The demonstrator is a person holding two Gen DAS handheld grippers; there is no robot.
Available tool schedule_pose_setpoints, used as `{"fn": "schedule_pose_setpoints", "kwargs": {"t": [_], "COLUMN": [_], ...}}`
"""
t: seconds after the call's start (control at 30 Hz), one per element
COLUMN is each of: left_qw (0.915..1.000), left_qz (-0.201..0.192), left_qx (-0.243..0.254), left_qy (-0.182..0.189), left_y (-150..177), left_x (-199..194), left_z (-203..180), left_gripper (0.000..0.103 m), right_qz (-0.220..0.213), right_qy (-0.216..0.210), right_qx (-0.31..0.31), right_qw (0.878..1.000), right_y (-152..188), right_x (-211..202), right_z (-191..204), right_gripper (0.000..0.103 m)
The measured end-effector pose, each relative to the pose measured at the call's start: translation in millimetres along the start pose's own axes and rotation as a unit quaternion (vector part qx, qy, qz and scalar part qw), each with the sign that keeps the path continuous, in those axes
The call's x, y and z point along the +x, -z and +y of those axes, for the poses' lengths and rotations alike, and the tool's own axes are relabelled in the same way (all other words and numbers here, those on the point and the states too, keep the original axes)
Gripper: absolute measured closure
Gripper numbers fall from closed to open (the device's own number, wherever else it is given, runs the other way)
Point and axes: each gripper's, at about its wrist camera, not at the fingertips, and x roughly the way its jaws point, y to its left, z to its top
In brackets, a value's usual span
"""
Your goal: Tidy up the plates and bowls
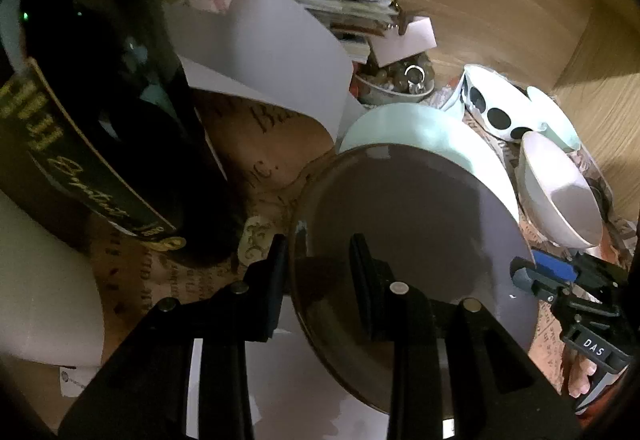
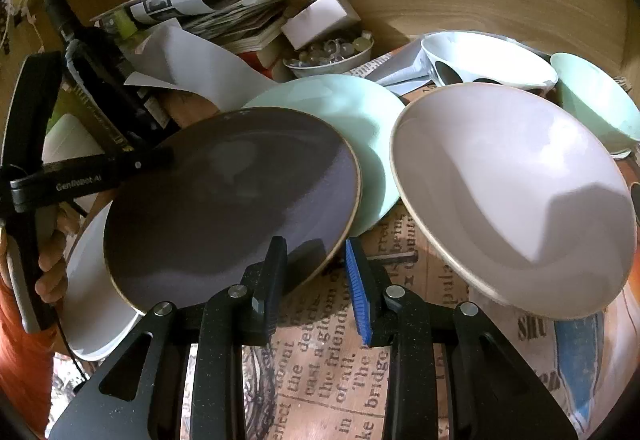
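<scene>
Both hand-held grippers clamp the grey plate (image 2: 232, 208), tilted above the worktop (image 2: 320, 352): the left hand-held gripper (image 1: 320, 252) on one rim, the right hand-held gripper (image 2: 316, 256) opposite, seemingly pinching. It overlaps a mint plate (image 2: 352, 120), beside a white bowl (image 2: 512, 192).

In the right wrist view, a plate (image 2: 224, 208) sat tilted at centre-left, its near edge between the fingers (image 2: 276, 272) of the right gripper (image 2: 316, 280), its left edge at the left gripper (image 2: 152, 160). It overlapped a second plate (image 2: 352, 120) behind it and a third plate (image 2: 92, 300) lower left. A wide bowl (image 2: 512, 192) stood to the right, beside the second plate. Behind that bowl stood a spotted bowl (image 2: 488, 60) and, further right, another bowl (image 2: 600, 100). A small bowl of beads (image 2: 332, 56) lay behind the plates, before a stack of papers (image 2: 232, 16). A bottle (image 2: 100, 68) leaned at left. A printed cloth (image 2: 332, 360) covered the surface.
</scene>
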Motion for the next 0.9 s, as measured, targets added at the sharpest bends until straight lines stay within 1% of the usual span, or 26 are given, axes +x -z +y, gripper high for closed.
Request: {"fn": "schedule_pose_setpoints", "kwargs": {"t": [0.2, 0.43, 0.6, 0.9], "left_qw": [1.0000, 0.9997, 0.9993, 0.9987], "left_qz": [-0.001, -0.009, -0.014, -0.036], "left_qx": [0.006, 0.018, 0.026, 0.024], "left_qy": [0.001, -0.016, -0.021, -0.026], "left_y": [1, 5, 10, 19], "left_x": [3, 2, -3, -23], "left_z": [-1, -9, -15, -20], "left_gripper": [0.072, 0.072, 0.072, 0.072], "right_qz": [0.000, -0.005, -0.010, -0.018], "right_qy": [0.005, 0.004, 0.012, 0.006], "right_qx": [0.000, 0.001, 0.000, -0.007], "right_qw": [1.000, 1.000, 1.000, 1.000], "right_y": [-1, 1, 3, 5], "right_x": [3, 1, -3, -11], "right_z": [-1, -3, -4, -4], "right_gripper": [0.075, 0.076, 0.076, 0.076]}}
